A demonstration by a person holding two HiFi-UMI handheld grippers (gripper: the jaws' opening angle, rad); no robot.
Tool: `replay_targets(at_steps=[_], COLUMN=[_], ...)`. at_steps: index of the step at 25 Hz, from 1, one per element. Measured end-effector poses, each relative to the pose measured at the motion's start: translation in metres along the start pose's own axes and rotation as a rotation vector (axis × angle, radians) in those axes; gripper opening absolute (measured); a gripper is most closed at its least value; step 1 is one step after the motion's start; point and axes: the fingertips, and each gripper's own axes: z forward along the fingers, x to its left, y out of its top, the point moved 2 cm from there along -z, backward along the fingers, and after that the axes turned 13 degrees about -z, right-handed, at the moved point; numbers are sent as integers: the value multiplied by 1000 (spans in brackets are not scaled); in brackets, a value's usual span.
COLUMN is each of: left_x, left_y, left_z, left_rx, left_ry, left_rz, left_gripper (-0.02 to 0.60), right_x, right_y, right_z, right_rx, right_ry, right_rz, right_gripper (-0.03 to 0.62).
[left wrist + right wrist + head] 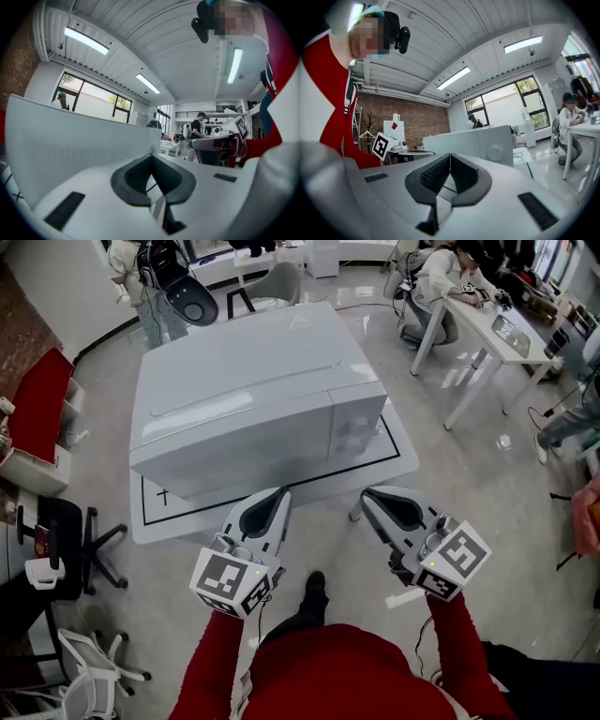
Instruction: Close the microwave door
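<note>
We've got one white microwave (253,399) sitting square on a low white table (398,463), its front toward us and the door (225,465) lying flush with the body, the control panel (358,423) at the right end. The table's near edge and right corner show bare margin outside a black outline, so the oven is set back from the rim. Glossy floor lies open to the right of the table, up to a white desk (487,329) where a person sits; on the left it's tighter, with a black office chair (89,540) just beside the table.

Two grippers are up, one per hand, on red sleeves (211,662). The left gripper (277,495) points roughly level at the door, near it but apart, pads pressed together on nothing. The right gripper (367,495) mirrors it, level, tips angled slightly inward, jaws closed and empty, short of the panel end.
</note>
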Motion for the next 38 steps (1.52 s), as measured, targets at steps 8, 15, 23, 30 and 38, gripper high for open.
replay_targets(at_steps=[8,15,23,30,38], left_x=[-9,-17,-24,-27,-28], left_y=[-14,-14,-18,-22,-23], left_z=[-25,-38,-45,-50,-50], left_rx=[25,4,-5,-2,3], left_ry=[-14,-26,-27,-31,-31], left_rz=[-3,-5,-22,-30,-38], left_gripper=[9,9,9,9,9], right_x=[-5,-1,3,11,18], right_y=[-18,-21,-20,-16,-22], right_z=[-37,-55,-71,-73,-72], right_rx=[28,35,1,-19,-26], right_ry=[-66,-104,-152,-171,-169], right_rz=[33,17,23,29,80], right_gripper=[14,14,14,12,12])
